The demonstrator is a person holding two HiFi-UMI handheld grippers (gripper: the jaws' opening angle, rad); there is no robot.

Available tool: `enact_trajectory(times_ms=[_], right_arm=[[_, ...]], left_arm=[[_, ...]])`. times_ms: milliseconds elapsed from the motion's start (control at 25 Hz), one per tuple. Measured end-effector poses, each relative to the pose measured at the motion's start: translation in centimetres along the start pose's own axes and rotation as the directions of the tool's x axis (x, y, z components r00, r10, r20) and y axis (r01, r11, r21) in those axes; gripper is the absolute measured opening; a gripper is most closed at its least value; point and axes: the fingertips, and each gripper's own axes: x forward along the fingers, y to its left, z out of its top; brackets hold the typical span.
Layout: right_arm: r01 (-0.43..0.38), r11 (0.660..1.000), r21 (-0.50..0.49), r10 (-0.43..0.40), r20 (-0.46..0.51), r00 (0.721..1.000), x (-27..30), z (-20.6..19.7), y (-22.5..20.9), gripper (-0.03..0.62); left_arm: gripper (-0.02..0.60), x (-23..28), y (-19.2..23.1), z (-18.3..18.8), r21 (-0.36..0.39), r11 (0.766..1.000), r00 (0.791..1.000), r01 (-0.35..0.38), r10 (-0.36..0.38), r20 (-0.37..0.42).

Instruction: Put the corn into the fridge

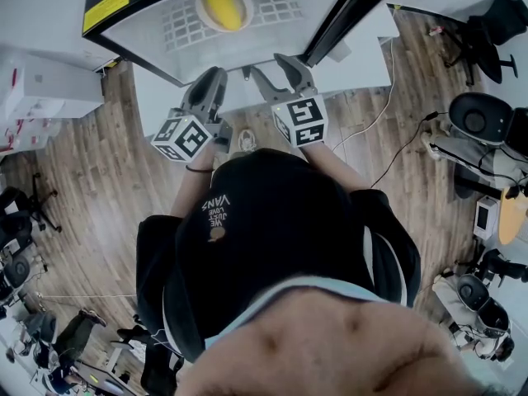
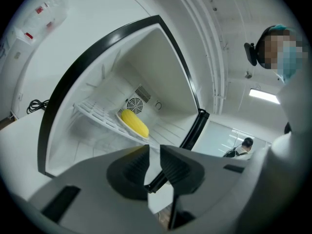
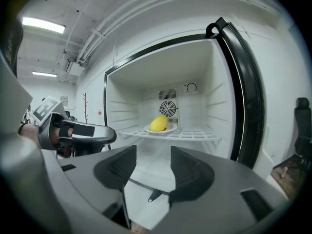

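Note:
The yellow corn (image 1: 223, 5) lies on a white plate (image 1: 204, 11) on the wire shelf (image 1: 285, 2) inside the open fridge (image 1: 136, 35). In the left gripper view the corn (image 2: 134, 122) sits in front of the fan grille; in the right gripper view the corn (image 3: 159, 123) rests mid-shelf. Both grippers hang outside the fridge mouth, apart from the corn. My left gripper (image 1: 216, 77) (image 2: 154, 147) holds nothing, its jaws only a narrow gap apart. My right gripper (image 1: 276, 68) (image 3: 153, 150) is open wider and empty.
The fridge door (image 1: 351, 15) (image 3: 246, 96) stands swung open to the right. Wooden floor with cables (image 1: 388, 114), office chairs (image 1: 483, 118) at right and a white cabinet (image 1: 49, 89) at left surround me. A person (image 2: 242, 145) sits far off.

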Motion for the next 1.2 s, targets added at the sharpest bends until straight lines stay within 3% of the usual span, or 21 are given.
enact_trajectory(times_ms=[520,1200], right_arm=[[-0.012,1.0,-0.011,0.012,0.012,1.0,-3.4,-0.2,0.8,0.225],[-0.036,0.999,-0.025,0.036,0.014,0.999,-7.1,-0.9,2.1,0.216]], left_arm=[[0.028,-2.0,-2.6,-1.5,0.031,1.0,1.0,-0.007,0.007,0.004],[0.02,-4.8,-4.9,-3.1,0.074,0.996,0.999,-0.051,0.05,0.019]])
